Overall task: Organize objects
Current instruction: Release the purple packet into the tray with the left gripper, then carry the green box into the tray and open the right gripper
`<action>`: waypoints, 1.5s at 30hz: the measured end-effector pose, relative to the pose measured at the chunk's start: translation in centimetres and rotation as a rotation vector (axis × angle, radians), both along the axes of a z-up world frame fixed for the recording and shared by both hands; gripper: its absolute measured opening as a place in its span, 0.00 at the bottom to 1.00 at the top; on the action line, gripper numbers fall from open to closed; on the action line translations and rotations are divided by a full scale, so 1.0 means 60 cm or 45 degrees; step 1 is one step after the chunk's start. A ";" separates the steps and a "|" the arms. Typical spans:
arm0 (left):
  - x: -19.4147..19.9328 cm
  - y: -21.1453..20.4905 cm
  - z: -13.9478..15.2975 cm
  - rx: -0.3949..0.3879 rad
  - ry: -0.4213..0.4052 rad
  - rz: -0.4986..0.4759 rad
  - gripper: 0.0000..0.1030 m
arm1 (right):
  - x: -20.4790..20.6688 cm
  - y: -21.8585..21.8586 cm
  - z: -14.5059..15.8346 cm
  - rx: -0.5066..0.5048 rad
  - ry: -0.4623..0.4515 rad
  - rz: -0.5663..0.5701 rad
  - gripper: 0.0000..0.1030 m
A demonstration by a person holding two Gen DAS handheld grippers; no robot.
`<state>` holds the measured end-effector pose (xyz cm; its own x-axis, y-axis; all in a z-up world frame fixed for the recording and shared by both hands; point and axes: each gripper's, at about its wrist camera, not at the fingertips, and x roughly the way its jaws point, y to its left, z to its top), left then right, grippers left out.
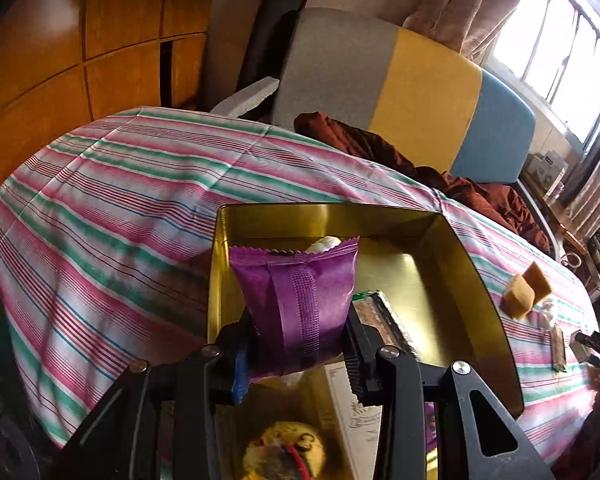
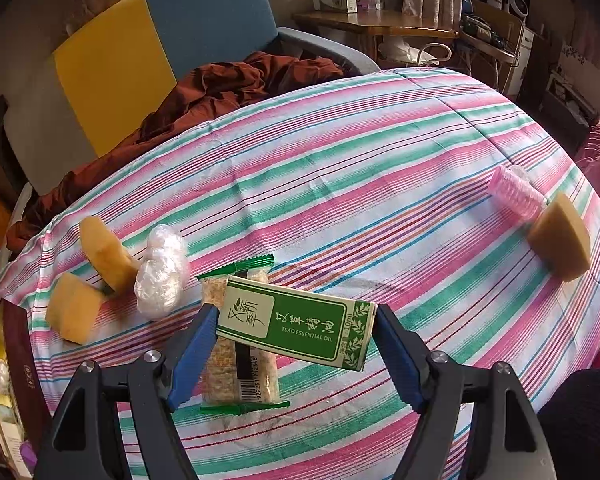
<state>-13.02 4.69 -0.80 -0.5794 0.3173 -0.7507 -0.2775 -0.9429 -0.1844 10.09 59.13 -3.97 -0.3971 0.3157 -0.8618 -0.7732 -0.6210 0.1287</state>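
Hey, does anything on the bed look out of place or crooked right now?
The green essential oil box sits tilted between the right gripper pads, held by its ends, over a wrapped rice cracker bar. Sponge pieces lie scattered.

We read this as home bedroom: striped bedsheet (image 2: 380, 168) over mattress, padded headboard (image 1: 420, 92) in grey, yellow, blue panels, wooden wardrobe doors (image 1: 80, 48), curtained window (image 1: 560, 40), cluttered side table (image 2: 380, 24).
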 end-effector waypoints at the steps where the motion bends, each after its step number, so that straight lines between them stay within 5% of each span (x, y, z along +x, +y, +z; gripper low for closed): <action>1: -0.006 0.002 -0.005 -0.016 -0.004 -0.003 0.37 | -0.001 -0.002 0.002 0.012 0.005 0.006 0.76; 17: -0.106 0.041 -0.053 -0.063 -0.120 -0.008 0.39 | -0.015 -0.015 0.001 0.059 -0.027 0.056 0.77; 24: -0.128 0.052 -0.070 -0.118 -0.151 0.014 0.52 | -0.018 -0.018 0.001 0.061 -0.033 0.066 0.77; 34: -0.040 0.020 -0.024 -0.071 -0.002 0.036 0.53 | -0.025 -0.031 0.013 0.097 -0.011 0.116 0.77; 36: -0.010 0.016 -0.012 -0.054 0.038 0.019 0.60 | -0.030 -0.038 0.014 0.104 -0.011 0.139 0.77; 45: 0.094 0.002 0.019 -0.024 0.141 0.000 0.62 | -0.062 -0.135 0.052 0.121 0.091 0.368 0.77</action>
